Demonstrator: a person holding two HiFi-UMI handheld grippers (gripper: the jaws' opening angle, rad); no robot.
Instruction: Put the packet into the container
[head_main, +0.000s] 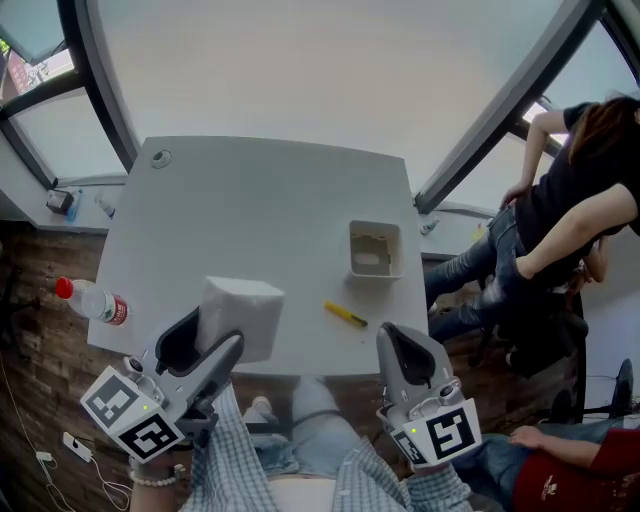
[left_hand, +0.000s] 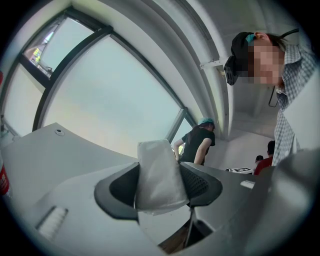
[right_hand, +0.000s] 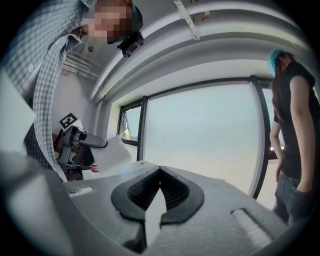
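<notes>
left gripper view: left gripper (left_hand: 159, 190) pinches soft, light packet (left_hand: 157, 167) by its end, well left of container (head_main: 376, 226); right gripper (right_hand: 159, 192) closed, empty.

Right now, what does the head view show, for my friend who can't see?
The left gripper holds a white packet at the near edge of a grey table. The right gripper is shut and empty. A container sits farther back.

Bare worktop (head_main: 250, 200) stretches between the packet (head_main: 245, 305), held in the left tongs (head_main: 213, 332), and the open-topped container (head_main: 352, 250). A yellow pen (head_main: 345, 314) lies near the container's front; a bottle (head_main: 92, 300) occupies the left edge.
</notes>
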